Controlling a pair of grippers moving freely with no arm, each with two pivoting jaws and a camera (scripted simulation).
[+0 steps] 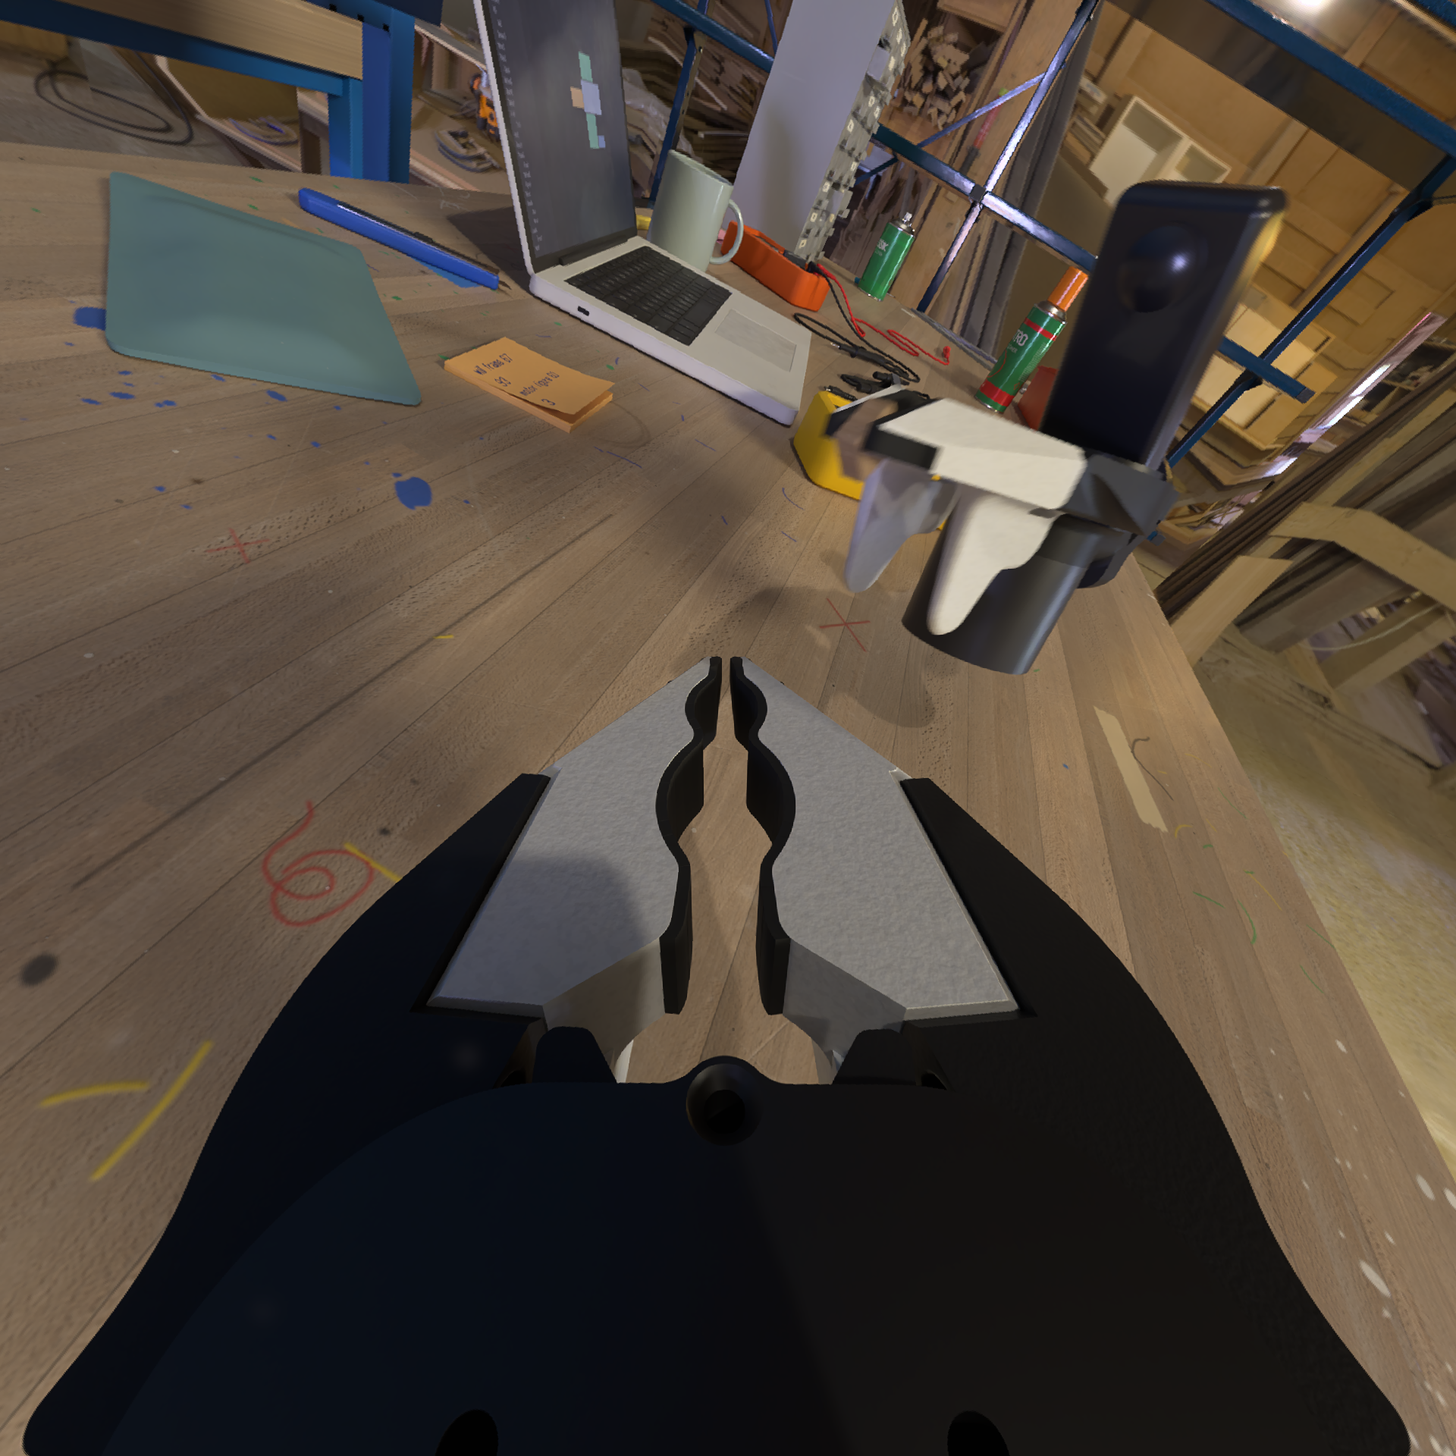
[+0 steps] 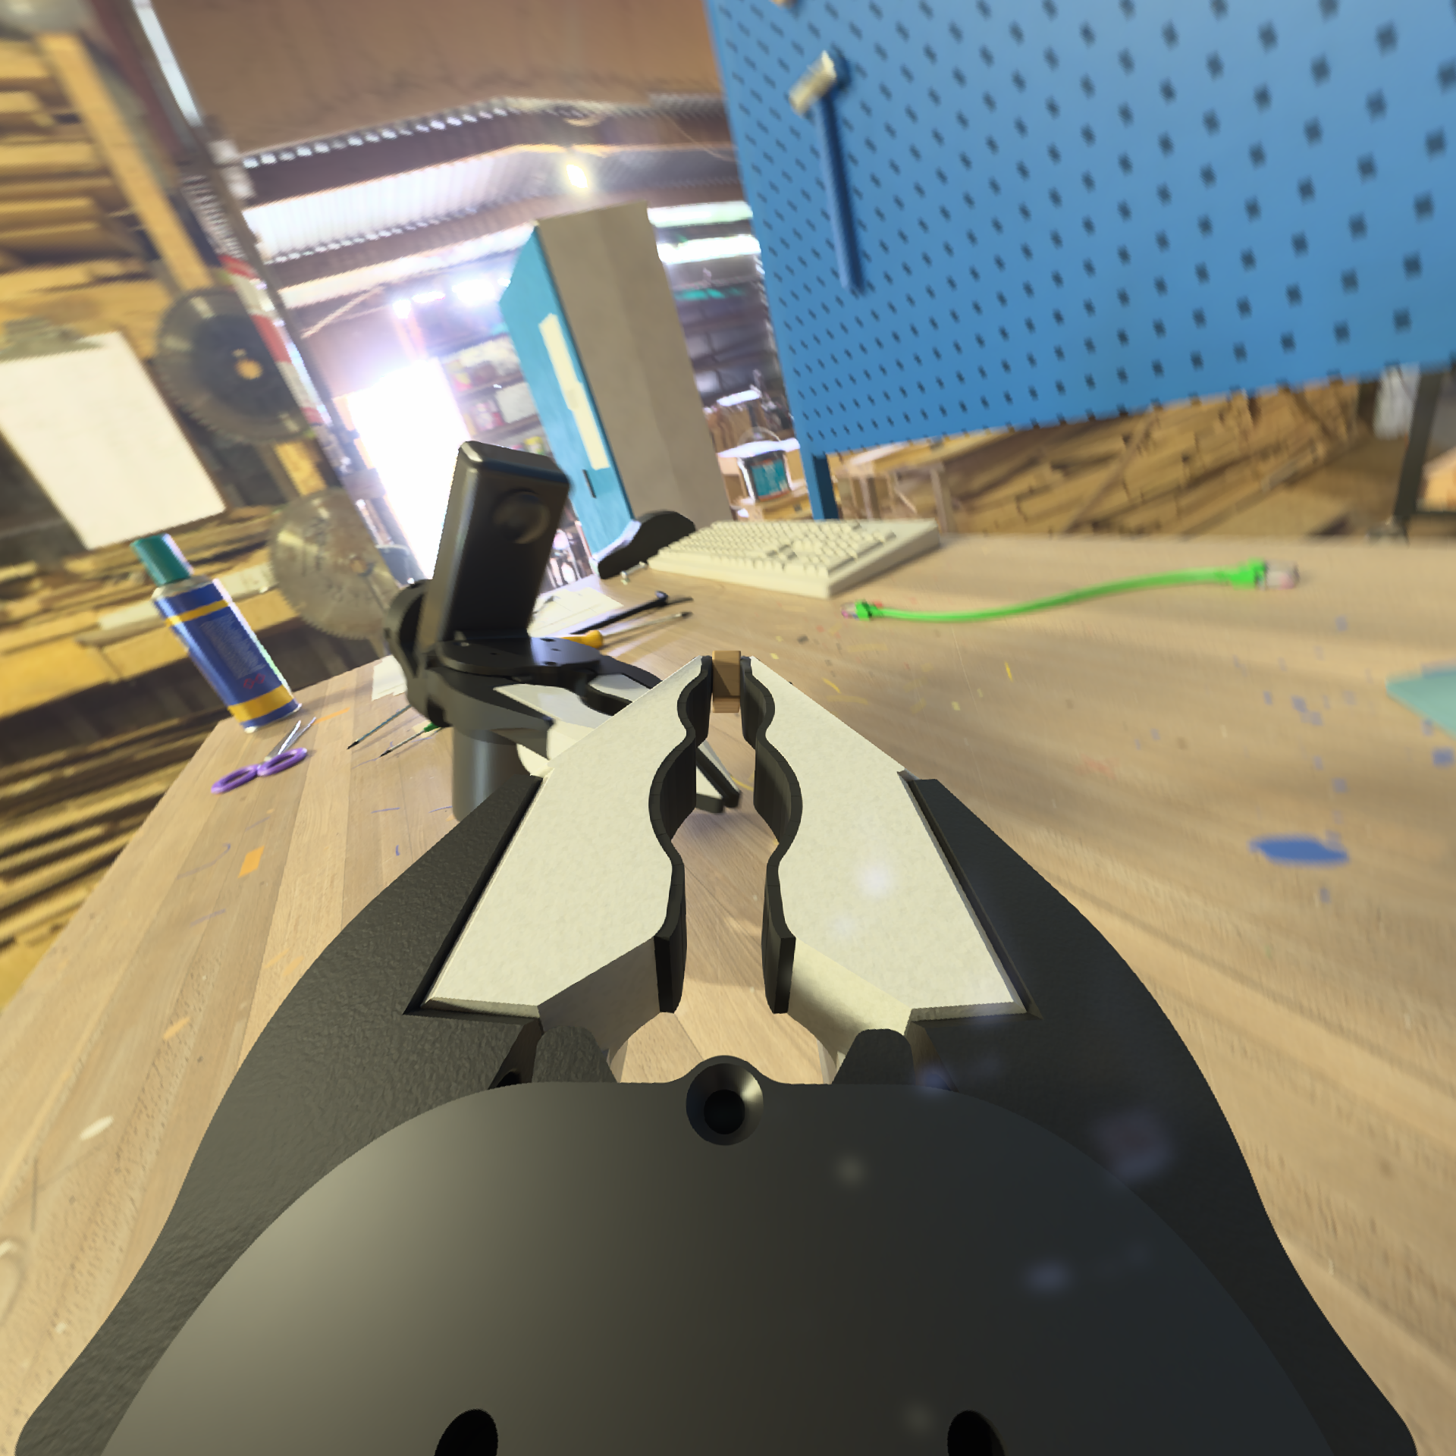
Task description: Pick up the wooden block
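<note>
My right gripper point(image 2: 726, 670) is shut on a small wooden block point(image 2: 726, 684), pinched upright between its fingertips. In the left wrist view the right gripper point(image 1: 847, 429) hovers above the wooden table point(image 1: 473, 630), ahead and to the right; the block is hidden there. My left gripper point(image 1: 725, 666) is shut and empty, low over the table. It also shows in the right wrist view point(image 2: 718, 788), just left of and below the right gripper.
A laptop point(image 1: 670, 299), mug point(image 1: 693, 209), teal mat point(image 1: 252, 291), orange notepad point(image 1: 536, 382) and spray cans point(image 1: 1024, 347) stand at the back. A keyboard point(image 2: 796, 551), green cable point(image 2: 1064, 599), blue spray can point(image 2: 221, 638) and scissors point(image 2: 260, 768) also lie here. The table edge point(image 1: 1182, 709) runs on the right.
</note>
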